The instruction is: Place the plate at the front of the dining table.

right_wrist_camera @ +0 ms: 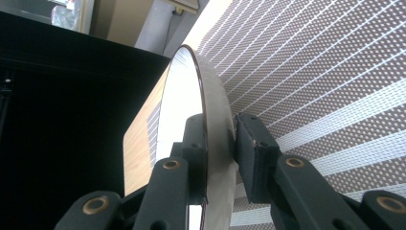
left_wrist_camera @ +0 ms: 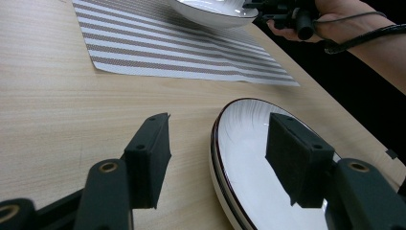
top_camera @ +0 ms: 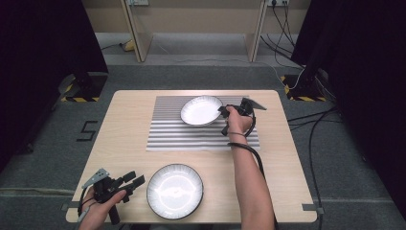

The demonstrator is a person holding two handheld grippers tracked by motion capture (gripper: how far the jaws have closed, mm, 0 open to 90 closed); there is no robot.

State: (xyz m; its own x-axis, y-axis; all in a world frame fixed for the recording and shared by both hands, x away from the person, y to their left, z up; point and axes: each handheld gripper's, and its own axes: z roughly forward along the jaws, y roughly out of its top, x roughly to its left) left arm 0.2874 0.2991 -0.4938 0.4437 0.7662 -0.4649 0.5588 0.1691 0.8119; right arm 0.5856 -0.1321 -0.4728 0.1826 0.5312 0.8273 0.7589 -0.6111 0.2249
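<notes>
A white bowl (top_camera: 200,110) with a dark rim rests on a grey-and-white striped placemat (top_camera: 191,136) at the far middle of the table. My right gripper (top_camera: 223,111) is shut on the bowl's right rim. In the right gripper view one jaw lies inside the bowl (right_wrist_camera: 182,96) and the other presses its outer wall, right gripper (right_wrist_camera: 219,124). A second white plate (top_camera: 174,190) sits near the front edge. My left gripper (top_camera: 136,179) is just left of it, open. In the left gripper view the left gripper (left_wrist_camera: 220,129) straddles the plate's (left_wrist_camera: 249,158) rim without touching.
The wooden table (top_camera: 129,124) has bare room to the left of the placemat and along the right side. Cables trail from both grippers. Dark curtains and floor cables surround the table.
</notes>
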